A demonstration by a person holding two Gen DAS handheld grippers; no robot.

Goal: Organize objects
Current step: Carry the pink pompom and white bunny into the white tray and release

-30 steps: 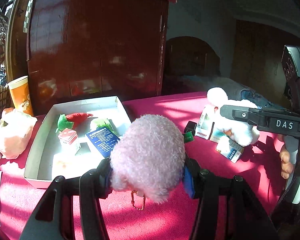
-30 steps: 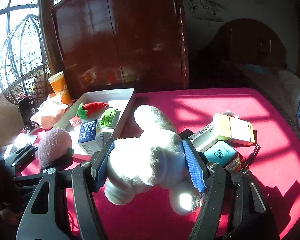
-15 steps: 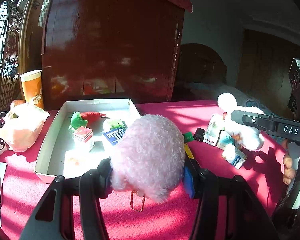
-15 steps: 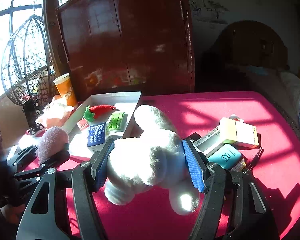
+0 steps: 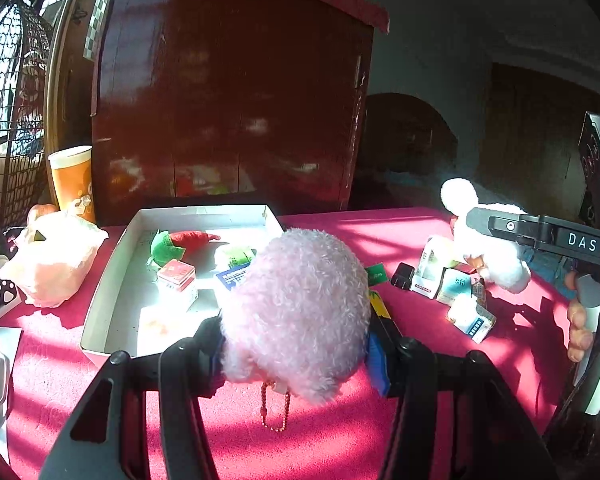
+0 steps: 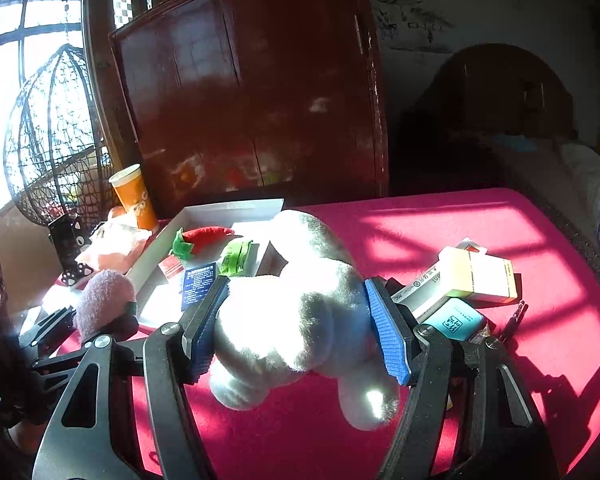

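Pink fuzzy plush ball sits clamped between the blue pads of the left gripper, raised above the red tablecloth; a small bead chain hangs from its underside. Left jaws closed on the ball, pads pressing both flanks.

White stuffed animal toy is squeezed between the blue pads of the right gripper, held over the near cloth with its limbs dangling below the fingers. Right jaws closed on the toy.

White shallow cardboard tray lies at the far left of the table. Inside it: red plush chili with green top, small red-and-white carton, dark blue printed box, green-labelled packet.

Loose small medicine boxes lie in a cluster on the cloth to the right, near the right gripper. Orange paper cup and a pale pink plastic bag stand left of the tray. Dark red wooden cabinet stands behind the table.
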